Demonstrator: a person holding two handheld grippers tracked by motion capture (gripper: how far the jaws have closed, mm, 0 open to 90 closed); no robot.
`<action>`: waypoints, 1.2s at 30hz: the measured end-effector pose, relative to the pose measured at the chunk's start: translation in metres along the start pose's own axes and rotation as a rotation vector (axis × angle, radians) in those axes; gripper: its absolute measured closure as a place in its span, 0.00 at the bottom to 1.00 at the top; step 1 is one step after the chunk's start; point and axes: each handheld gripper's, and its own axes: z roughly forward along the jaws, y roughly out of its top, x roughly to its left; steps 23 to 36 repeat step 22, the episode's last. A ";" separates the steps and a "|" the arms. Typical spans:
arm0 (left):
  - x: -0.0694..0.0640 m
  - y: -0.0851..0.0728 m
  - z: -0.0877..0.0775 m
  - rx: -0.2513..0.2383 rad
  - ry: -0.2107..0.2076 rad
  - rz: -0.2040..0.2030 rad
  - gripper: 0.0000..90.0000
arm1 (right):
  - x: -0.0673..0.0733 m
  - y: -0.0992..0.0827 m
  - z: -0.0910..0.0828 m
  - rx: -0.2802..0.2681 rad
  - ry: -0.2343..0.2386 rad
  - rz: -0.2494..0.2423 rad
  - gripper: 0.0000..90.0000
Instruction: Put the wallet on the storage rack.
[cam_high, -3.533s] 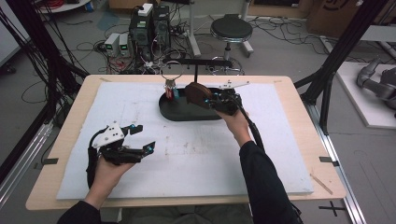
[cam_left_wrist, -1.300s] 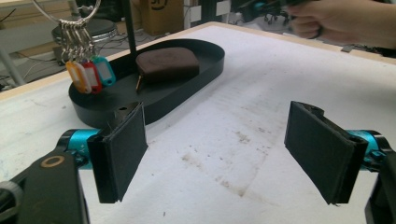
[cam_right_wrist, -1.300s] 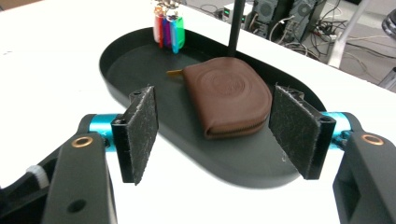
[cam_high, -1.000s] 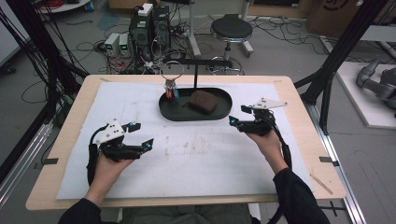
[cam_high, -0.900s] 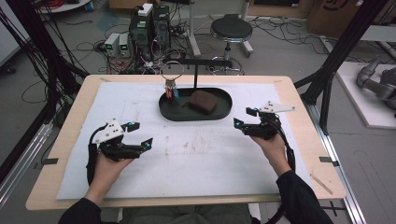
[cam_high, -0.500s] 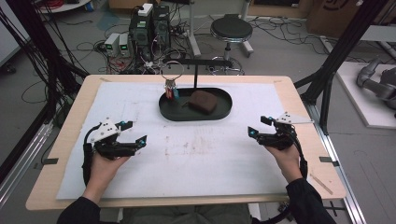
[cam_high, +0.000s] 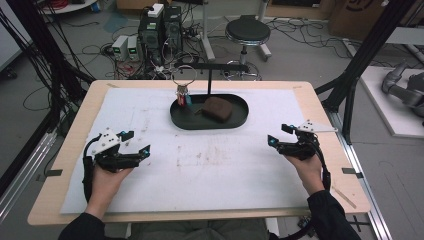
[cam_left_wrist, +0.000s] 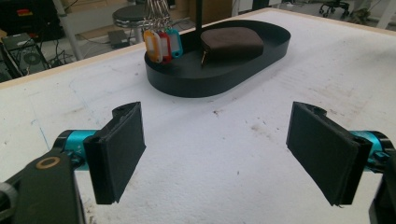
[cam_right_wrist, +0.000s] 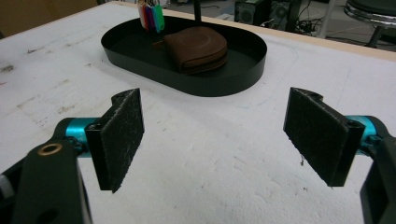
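Note:
A black oval tray (cam_high: 240, 121) sits at the far middle of the white mat. In it lies a brown leather pouch (cam_high: 217, 108) (cam_left_wrist: 232, 42) (cam_right_wrist: 197, 48). Coloured key tags (cam_high: 182, 97) (cam_left_wrist: 163, 45) (cam_right_wrist: 150, 9) hang on a ring from a black stand (cam_high: 209, 75) at the tray's far left. My left gripper (cam_high: 137, 148) (cam_left_wrist: 217, 154) rests at the left of the mat, open and holding nothing. At the right of the mat my right gripper (cam_high: 277, 136) (cam_right_wrist: 215, 140) also stands open with nothing between its jaws. Both point toward the tray, well short of it.
The white mat (cam_high: 215, 170) covers most of the wooden table (cam_high: 70, 145). Black frame posts (cam_high: 360, 60) stand at the table's corners. Beyond the far edge are a stool (cam_high: 245, 32), electronics boxes (cam_high: 160, 25) and cables on the floor.
My right gripper let go of the brown pouch in the tray, then drew back toward the near right of the mat. The left gripper shifted slightly left and nearer.

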 end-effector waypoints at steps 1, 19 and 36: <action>0.000 0.000 0.000 0.001 -0.001 0.003 0.21 | 0.000 0.000 0.000 0.000 0.001 0.003 0.23; 0.001 0.001 0.000 0.003 0.001 0.006 0.21 | -0.003 -0.002 -0.001 -0.004 -0.008 0.007 0.23; 0.001 0.000 0.000 0.001 0.002 0.002 0.21 | -0.003 -0.002 -0.001 -0.004 -0.008 0.010 0.23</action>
